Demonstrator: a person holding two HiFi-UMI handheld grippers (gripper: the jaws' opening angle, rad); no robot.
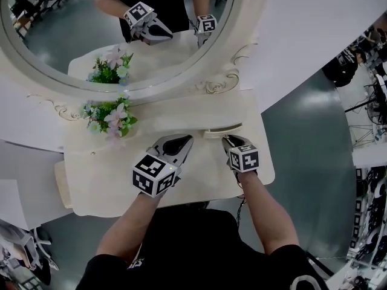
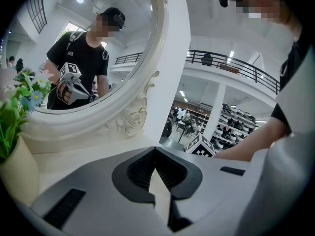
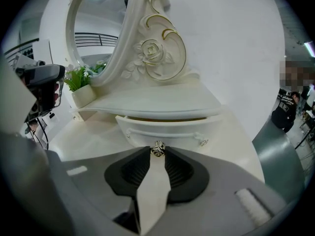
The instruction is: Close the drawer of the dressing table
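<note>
The cream dressing table (image 1: 103, 180) has a small drawer (image 1: 222, 130) under its raised shelf, standing slightly out. In the right gripper view the drawer front (image 3: 162, 128) shows a dark gap above it and a small metal knob (image 3: 158, 149). My right gripper (image 3: 157, 152) is shut on that knob, with the tips pinching it from both sides. In the head view the right gripper (image 1: 229, 141) sits just in front of the drawer. My left gripper (image 1: 185, 141) hovers over the table top beside it. Its tips (image 2: 155, 150) meet with nothing between them.
An oval mirror (image 1: 121, 29) in a carved frame stands behind the table. A pot of flowers (image 1: 112, 116) sits at the left of the shelf. The table's right edge (image 1: 269, 162) drops to grey floor, and a white wall lies behind.
</note>
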